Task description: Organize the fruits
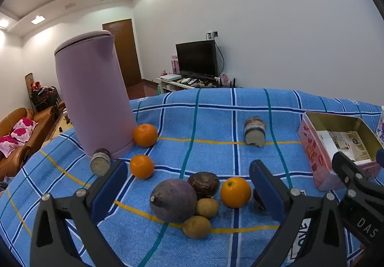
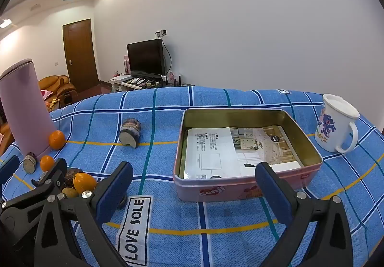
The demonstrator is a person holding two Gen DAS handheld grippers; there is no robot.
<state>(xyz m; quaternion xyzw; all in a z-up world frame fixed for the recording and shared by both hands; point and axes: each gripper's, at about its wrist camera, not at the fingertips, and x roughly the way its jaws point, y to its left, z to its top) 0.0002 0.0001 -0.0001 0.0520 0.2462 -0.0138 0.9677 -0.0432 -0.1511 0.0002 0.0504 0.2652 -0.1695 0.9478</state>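
Two low, close, down-tilted wrist views over one blue cloth (image 1: 216, 123), pink tin (image 2: 240, 192) shared.

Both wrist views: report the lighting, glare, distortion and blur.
Left wrist view: strong fisheye bend with dark corners; ceiling lights flare on the wall; fruit such as the nearest orange is sharp, with soft shadows on the cloth. Right wrist view: same bend; the tin and mug are sharp, and the wall is brightest near the ceiling.
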